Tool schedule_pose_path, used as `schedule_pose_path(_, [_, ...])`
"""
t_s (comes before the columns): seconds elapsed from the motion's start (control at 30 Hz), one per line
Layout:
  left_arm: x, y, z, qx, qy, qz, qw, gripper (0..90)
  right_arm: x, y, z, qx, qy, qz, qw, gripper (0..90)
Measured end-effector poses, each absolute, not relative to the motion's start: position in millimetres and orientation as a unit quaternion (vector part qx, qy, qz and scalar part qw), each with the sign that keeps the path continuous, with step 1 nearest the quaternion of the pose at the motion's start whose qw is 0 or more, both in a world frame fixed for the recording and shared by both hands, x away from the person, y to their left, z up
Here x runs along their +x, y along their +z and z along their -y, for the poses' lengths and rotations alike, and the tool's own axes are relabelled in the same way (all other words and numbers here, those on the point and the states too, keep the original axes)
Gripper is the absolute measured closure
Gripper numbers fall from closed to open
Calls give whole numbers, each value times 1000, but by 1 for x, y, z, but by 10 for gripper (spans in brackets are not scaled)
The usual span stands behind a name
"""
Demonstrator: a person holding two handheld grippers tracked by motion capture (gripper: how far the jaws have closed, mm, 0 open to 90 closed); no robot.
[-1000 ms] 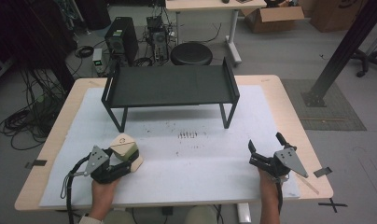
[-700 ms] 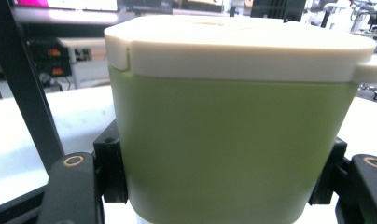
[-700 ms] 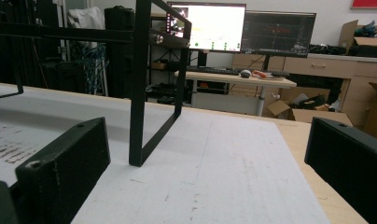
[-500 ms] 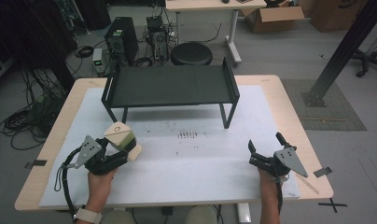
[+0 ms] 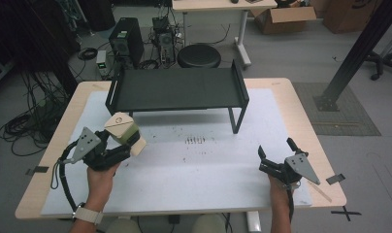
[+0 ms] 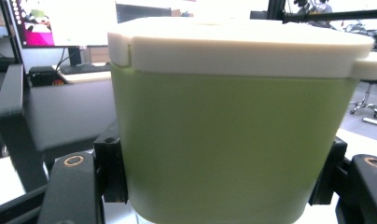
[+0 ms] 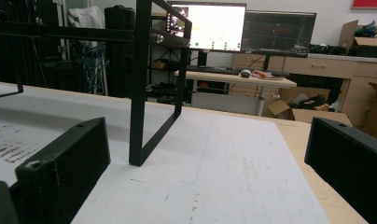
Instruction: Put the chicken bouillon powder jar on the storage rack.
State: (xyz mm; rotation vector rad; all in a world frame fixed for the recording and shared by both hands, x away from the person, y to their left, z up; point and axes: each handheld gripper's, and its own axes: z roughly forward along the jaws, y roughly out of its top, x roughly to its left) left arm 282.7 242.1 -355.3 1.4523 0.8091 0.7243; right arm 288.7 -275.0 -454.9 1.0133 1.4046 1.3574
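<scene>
Jaws of our left gripper [image 5: 128,145] clamp the green container [image 6: 228,140] above the table [image 5: 301,111] before the black shelf [image 5: 177,90], right gripper [image 5: 271,162] released; we judge level carrying keeps its lid seated.

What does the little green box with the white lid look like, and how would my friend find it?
Look at the white mat on the wooden table, in front of the black metal shelf. Near the mat's left side, the left gripper holds the container off the table, squeezed between its black jaws. It is the one colourful thing there: a boxy pale green tub with a cream lid.
</scene>
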Motion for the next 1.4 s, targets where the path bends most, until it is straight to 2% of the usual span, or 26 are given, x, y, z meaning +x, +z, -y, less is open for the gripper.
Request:
schedule_pose_path(0.63, [298,-302,-232,625,318,-324,635,295,289,-455,274,409,547,-572,455,0])
schedule_pose_path(1.4, [357,-248,-215,620,302,-331,644,295,288,-455,274,409,548,-569,456,0])
